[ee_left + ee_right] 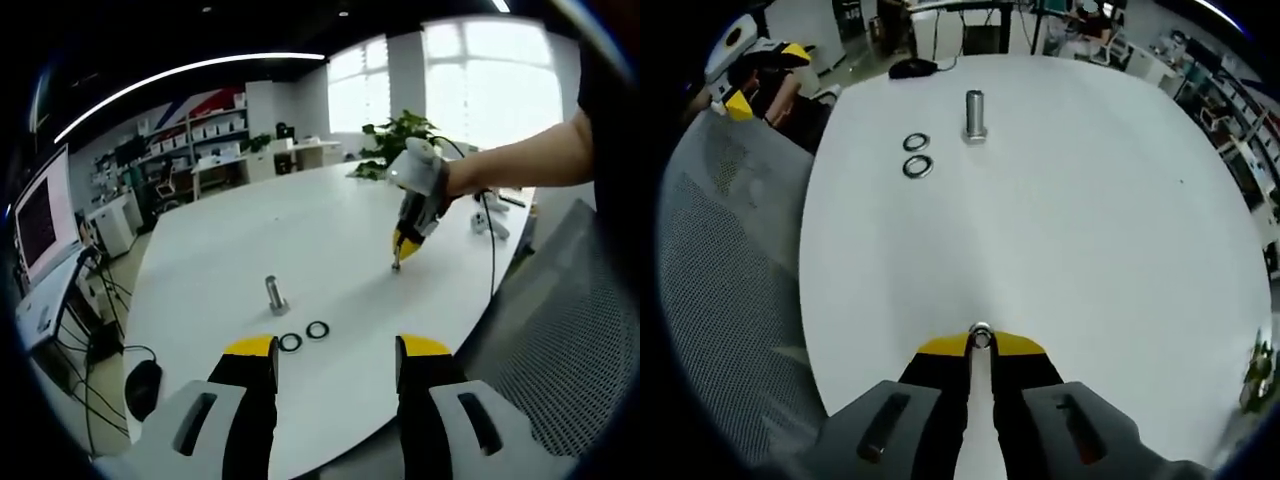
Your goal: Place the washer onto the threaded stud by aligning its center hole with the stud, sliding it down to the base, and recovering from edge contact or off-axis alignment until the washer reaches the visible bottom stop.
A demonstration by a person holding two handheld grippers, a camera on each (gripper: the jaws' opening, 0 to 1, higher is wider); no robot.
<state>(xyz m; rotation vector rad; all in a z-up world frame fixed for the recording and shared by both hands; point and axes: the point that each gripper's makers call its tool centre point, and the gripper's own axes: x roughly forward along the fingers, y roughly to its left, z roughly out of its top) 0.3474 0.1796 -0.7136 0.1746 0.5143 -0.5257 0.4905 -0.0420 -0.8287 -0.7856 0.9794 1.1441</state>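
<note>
Holding a small silvery metal washer [981,337] pinched on edge between its yellow-tipped jaws, the right gripper [981,345] sits low over the white round table [1090,200], well apart from the short grey threaded metal stud [974,115] that stands upright on its wider base across the tabletop. In the left gripper view the same right gripper [404,250] points its tip down at the table, to the right of the stud [275,294]. Two more dark ring washers [303,336] lie flat side by side just beside the stud's base, not yet on it. The left gripper [335,365] hangs open and empty near the table's edge, jaws spread.

To do this step well, I would carry the held washer across and above the stud's top, turn the wrist so the ring lies level, and centre its hole on the axis before lowering. Since it is gripped by its edge, a tilt seems likely to catch on the threads; easing back and re-levelling should free it.
</note>
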